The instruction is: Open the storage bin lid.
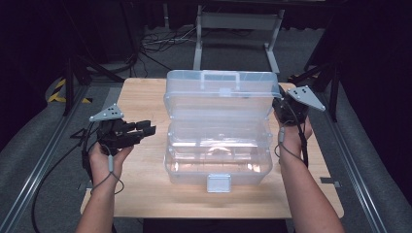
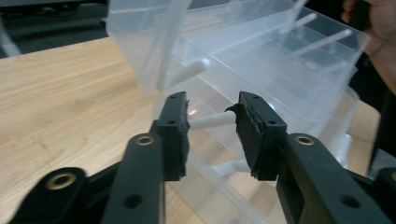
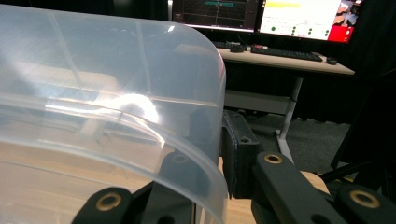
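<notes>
- Left gripper [image 1: 145, 129] lies level in the person's left hand [image 1: 104, 155], just left of the clear plastic box [image 1: 218, 160], its jaws pointing at the box's left side.
- Its jaws stand apart with nothing pressed between the pads [image 2: 175, 135]; in the left gripper view a thin white pin of the box shows through the gap, farther off, untouched.
- Right gripper [image 1: 282, 109] sits at the right rear corner of the box, held in the person's right hand [image 1: 291, 136], with its grey three-cornered plate [image 1: 306, 97] on top.
- Its jaws clasp the right edge of the raised lid [image 1: 221, 92]: in the right gripper view one jaw shows through the curved clear wall of the lid [image 3: 116, 93], the other stands outside it, close against the rim.
- Box stands in the middle of the wooden table [image 1: 145, 189], lid up and tilted back, with stepped trays [image 1: 218, 133] fanned out between lid and base.
- White latch [image 1: 218, 183] hangs at the front of the base, towards the person.
- Beyond the table, cables [image 1: 160, 43] lie on the grey floor by a metal frame [image 1: 238, 22]; the right gripper view shows a desk with lit monitors [image 3: 280, 18] well behind.
</notes>
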### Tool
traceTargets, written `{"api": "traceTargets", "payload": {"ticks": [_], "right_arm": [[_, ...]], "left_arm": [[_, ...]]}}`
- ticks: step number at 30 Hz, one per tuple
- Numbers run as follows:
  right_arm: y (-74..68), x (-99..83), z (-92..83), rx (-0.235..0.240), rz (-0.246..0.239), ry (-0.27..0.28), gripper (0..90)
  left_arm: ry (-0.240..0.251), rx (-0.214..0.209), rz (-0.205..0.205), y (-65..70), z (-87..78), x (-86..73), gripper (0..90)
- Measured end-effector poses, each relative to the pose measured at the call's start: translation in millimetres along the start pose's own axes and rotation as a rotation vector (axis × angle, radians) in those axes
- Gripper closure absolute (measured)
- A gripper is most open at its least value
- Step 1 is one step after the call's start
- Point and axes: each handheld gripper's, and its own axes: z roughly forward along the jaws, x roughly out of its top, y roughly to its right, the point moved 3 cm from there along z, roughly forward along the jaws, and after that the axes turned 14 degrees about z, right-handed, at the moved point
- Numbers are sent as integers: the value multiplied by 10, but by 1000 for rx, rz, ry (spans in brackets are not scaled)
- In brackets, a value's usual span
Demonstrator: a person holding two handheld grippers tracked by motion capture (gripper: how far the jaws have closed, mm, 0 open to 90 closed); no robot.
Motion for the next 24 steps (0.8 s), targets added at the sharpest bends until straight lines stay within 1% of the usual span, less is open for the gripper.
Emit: {"api": "traceTargets", "payload": {"ticks": [2,4,5,6,9,10,11,14,16,18,21,24], "right_arm": [[3,19,22,0,-3,-13,825],[5,31,40,0,0,-21,825],[8,37,50,1,1,-26,825],[12,43,63,3,2,-28,825],[11,53,84,0,3,-32,824],[12,56,90,1,1,-35,824],[13,61,98,1,6,-36,824],[20,68,115,7,9,-42,822],[27,74,125,11,7,-47,818],[32,77,130,17,8,-49,816],[39,87,137,23,6,-57,813],[41,92,149,27,9,-61,812]], "left_arm": [[-10,-2,27,24,4,-18,581],[-27,-4,72,43,6,-32,553],[-32,-11,96,59,7,-46,531],[-36,-18,110,71,7,-59,514],[-46,-44,145,120,17,-96,503],[-39,-65,150,142,23,-105,504],[-38,-82,139,159,26,-107,507],[-32,-105,138,196,20,-108,488],[-32,-114,144,228,17,-122,476],[-35,-127,149,289,21,-158,477],[-50,-149,167,391,32,-210,478],[-69,-171,198,472,50,-258,479]]}}
